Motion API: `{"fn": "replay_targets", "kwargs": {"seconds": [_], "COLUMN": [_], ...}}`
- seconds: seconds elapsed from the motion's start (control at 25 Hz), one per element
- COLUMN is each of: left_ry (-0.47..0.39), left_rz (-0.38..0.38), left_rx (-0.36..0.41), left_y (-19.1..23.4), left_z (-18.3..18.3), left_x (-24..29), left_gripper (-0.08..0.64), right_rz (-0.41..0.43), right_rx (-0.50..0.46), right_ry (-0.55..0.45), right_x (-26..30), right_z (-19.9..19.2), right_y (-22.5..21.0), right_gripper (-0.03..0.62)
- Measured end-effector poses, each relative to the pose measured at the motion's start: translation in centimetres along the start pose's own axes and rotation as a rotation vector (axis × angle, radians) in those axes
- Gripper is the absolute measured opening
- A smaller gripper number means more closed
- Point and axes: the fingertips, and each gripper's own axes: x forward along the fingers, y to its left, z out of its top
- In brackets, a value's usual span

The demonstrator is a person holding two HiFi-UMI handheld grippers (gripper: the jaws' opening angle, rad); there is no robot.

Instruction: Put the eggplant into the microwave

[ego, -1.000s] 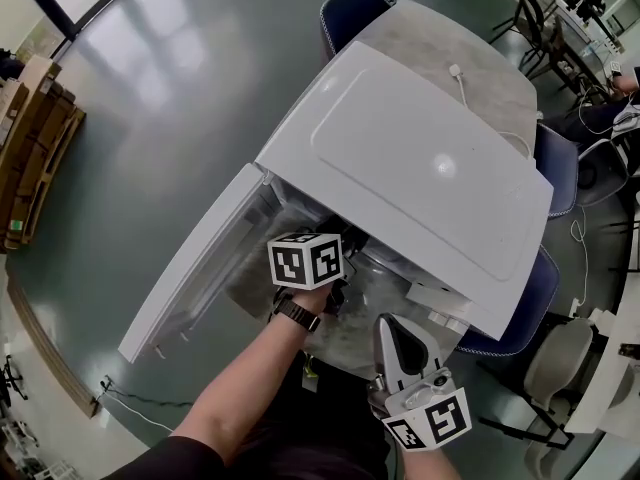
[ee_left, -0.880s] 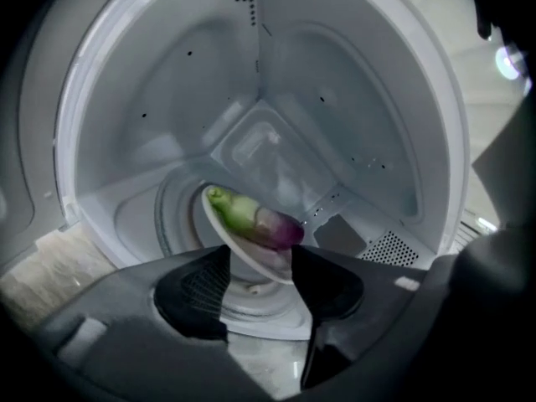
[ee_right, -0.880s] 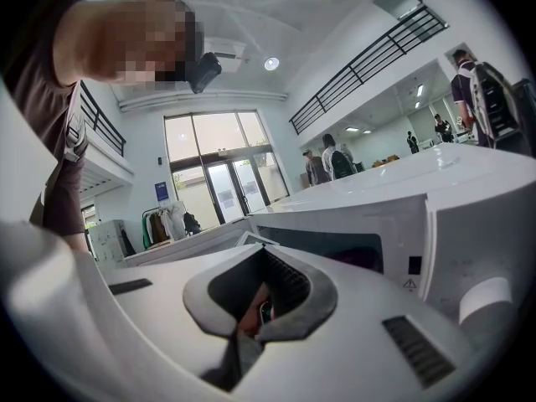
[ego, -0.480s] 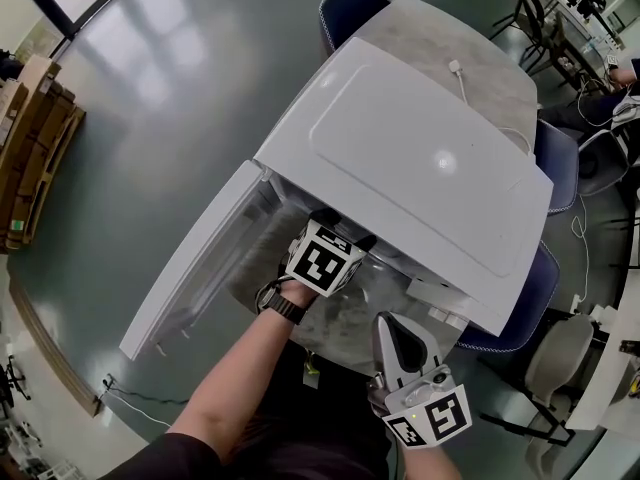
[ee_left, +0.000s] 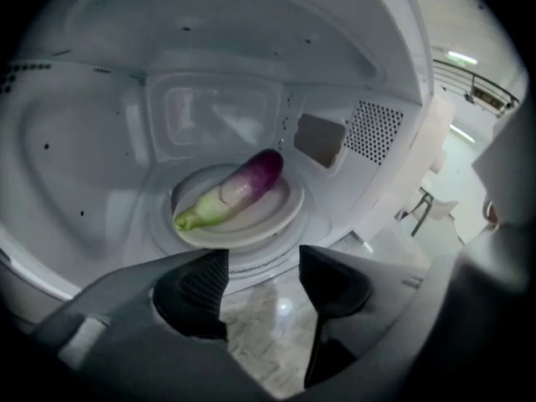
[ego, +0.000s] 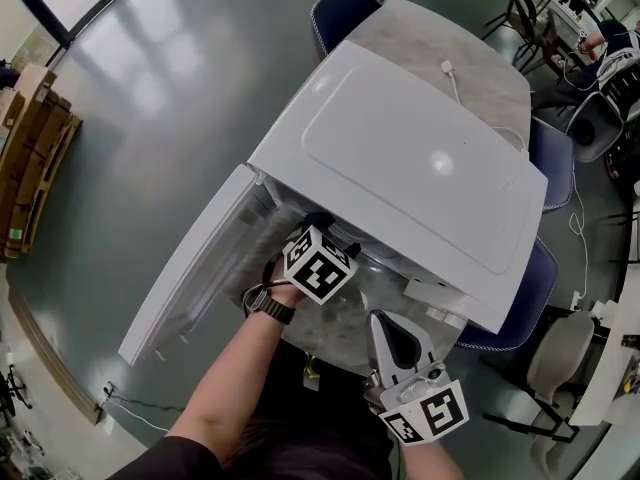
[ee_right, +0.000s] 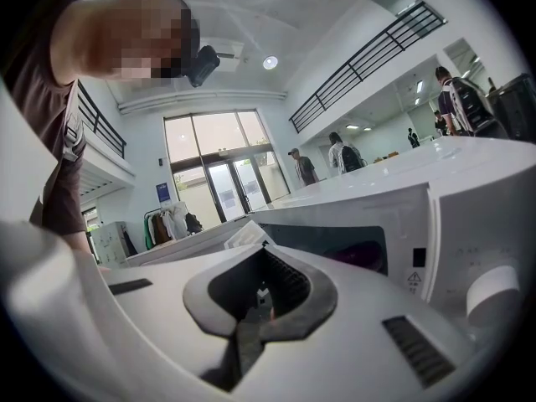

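Two grippers and three views apply to this step.

**Head view.** The microwave (ego: 400, 158) stands on a marbled table (ego: 345, 313) with its door (ego: 190, 268) swung fully open on the left. The left gripper's marker cube (ego: 320, 265) sits at the mouth of the cavity, with the jaws pointing inward and down. The right gripper (ego: 388, 326) waits near the person's body, well apart from the door.

**Left gripper view.** The left gripper (ee_left: 261, 262) has its jaws wide apart with nothing between them; only the tabletop and the front lip of the cavity show in the gap. The eggplant (ee_left: 234, 193) lies on its side on the white plate (ee_left: 289, 208) in the middle of the cavity floor. It is clear of both jaws and of the walls. The placement itself reads as complete.

**Right gripper view.** The right gripper's (ee_right: 258, 312) jaws are together and empty. A purple shape in the dark cavity opening is probably the eggplant.

**Procedure for the step in hand (judgement).**
1. Withdraw the left gripper straight back along its line of entry.
2. Hold the jaws apart so that neither pad catches the plate rim or rolls the eggplant.
3. Lift slightly over the cavity lip.
4. Clear the door's swing path before closing it, if closing is required.
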Motion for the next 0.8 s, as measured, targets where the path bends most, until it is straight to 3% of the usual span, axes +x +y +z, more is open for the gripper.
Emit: {"fn": "replay_targets", "kwargs": {"seconds": [0.08, 0.16, 0.24, 0.52, 0.8], "left_ry": [0.094, 0.139, 0.104, -0.029, -0.124], "left_rz": [-0.022, -0.035, -0.031, 0.047, 0.041], "left_rx": [0.075, 0.124, 0.137, 0.074, 0.013], "left_y": [-0.5, -0.7, -0.4, 0.5, -1.5], "left_z": [-0.3, -0.3, 0.3, 1.2, 2.1], "left_x": [0.1, -0.4, -1.1, -2.4, -4.8], "left_gripper": [0.265, 0.209, 0.207, 0.207, 0.206], "right_rz": [0.006, 0.01, 0.008, 0.001, -0.028], "right_rx": [-0.003, -0.004, -0.003, -0.013, -0.025], "right_ry": [-0.001, 0.0, 0.0, -0.005, 0.006], "right_x": [0.1, -0.1, -0.2, 0.2, 2.8], "right_z": [0.1, 0.1, 0.1, -0.1, 0.2], "right_y": [0.2, 0.4, 0.4, 0.1, -0.8], "right_gripper": [0.002, 0.002, 0.002, 0.002, 0.002]}}
